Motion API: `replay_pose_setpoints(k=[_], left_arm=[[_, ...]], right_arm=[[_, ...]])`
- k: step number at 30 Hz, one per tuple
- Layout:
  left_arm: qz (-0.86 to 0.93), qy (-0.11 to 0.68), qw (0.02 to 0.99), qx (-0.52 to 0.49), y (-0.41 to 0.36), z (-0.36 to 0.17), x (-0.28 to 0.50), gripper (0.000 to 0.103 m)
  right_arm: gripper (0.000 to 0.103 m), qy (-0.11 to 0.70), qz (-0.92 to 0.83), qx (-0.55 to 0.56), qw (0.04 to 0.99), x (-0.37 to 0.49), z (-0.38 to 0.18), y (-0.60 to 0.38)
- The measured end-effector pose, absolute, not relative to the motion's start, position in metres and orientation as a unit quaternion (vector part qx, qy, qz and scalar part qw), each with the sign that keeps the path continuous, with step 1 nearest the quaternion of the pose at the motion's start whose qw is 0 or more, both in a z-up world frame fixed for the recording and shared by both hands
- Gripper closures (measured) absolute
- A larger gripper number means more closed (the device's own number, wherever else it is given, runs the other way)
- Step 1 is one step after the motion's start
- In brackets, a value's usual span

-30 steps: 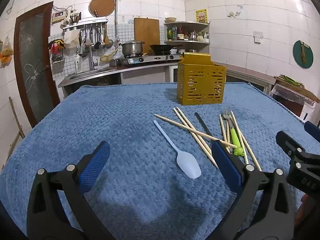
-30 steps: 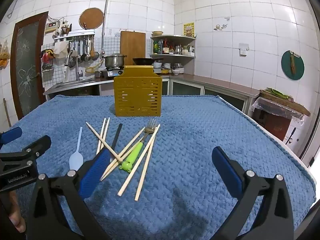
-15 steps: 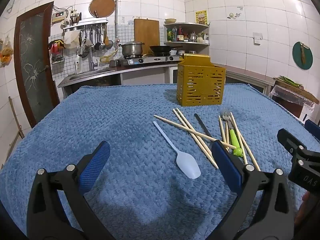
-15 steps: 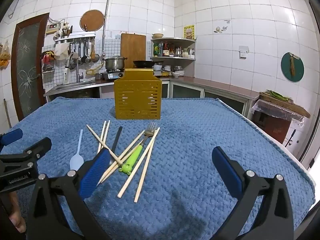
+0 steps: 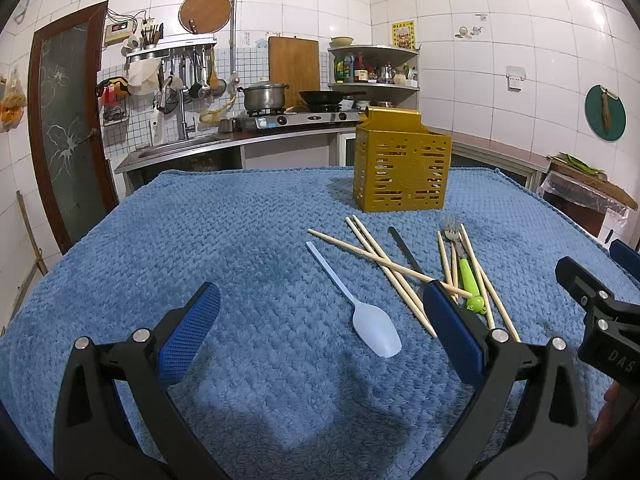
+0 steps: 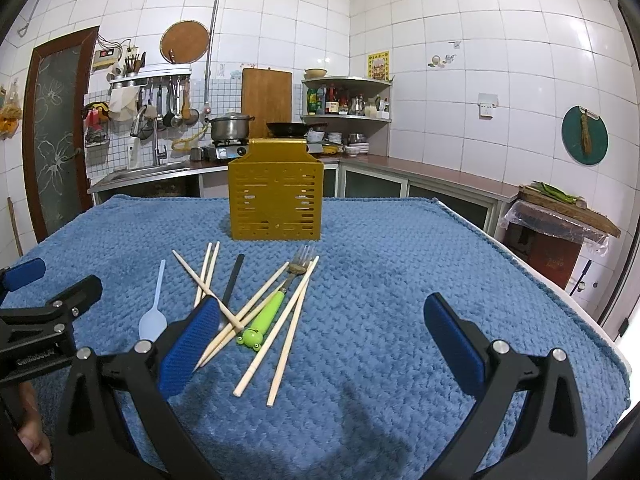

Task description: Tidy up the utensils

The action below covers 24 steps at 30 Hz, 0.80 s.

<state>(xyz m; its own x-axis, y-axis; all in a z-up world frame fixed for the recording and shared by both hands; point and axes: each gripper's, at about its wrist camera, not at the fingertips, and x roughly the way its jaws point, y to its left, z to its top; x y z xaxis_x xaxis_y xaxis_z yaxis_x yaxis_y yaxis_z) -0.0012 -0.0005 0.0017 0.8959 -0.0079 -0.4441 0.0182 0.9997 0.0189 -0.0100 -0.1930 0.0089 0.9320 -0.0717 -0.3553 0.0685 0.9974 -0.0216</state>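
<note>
A yellow slotted utensil holder (image 5: 401, 170) (image 6: 275, 201) stands upright at the far side of the blue towel. In front of it lie a pale blue plastic spoon (image 5: 362, 314) (image 6: 154, 312), several wooden chopsticks (image 5: 382, 260) (image 6: 280, 320), a black stick (image 5: 404, 250) (image 6: 233, 278) and a fork with a green frog handle (image 5: 466, 274) (image 6: 276, 304). My left gripper (image 5: 320, 328) is open and empty, just short of the spoon. My right gripper (image 6: 324, 338) is open and empty, near the chopstick ends.
The blue towel (image 5: 200, 248) (image 6: 400, 280) covers the table. Behind it are a kitchen counter with a sink, a stove with a pot (image 5: 264, 96) and a pan, and a corner shelf. A covered side table (image 6: 560, 220) stands at the right.
Both views have crept slightly; the utensils sit a touch lower in the right wrist view. Nothing has been taken hold of and both grippers stay open.
</note>
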Motion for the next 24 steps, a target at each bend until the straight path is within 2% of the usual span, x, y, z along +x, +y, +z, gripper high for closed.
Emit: replay_pose_setpoints(k=[24], left_arm=[[-0.007,0.227,0.974,0.01,-0.0018,0.0025,-0.0005,0.005]], right_arm=[[0.004,0.169,-0.035,-0.009,0.985,-0.0141,0.0145,-0.1953]])
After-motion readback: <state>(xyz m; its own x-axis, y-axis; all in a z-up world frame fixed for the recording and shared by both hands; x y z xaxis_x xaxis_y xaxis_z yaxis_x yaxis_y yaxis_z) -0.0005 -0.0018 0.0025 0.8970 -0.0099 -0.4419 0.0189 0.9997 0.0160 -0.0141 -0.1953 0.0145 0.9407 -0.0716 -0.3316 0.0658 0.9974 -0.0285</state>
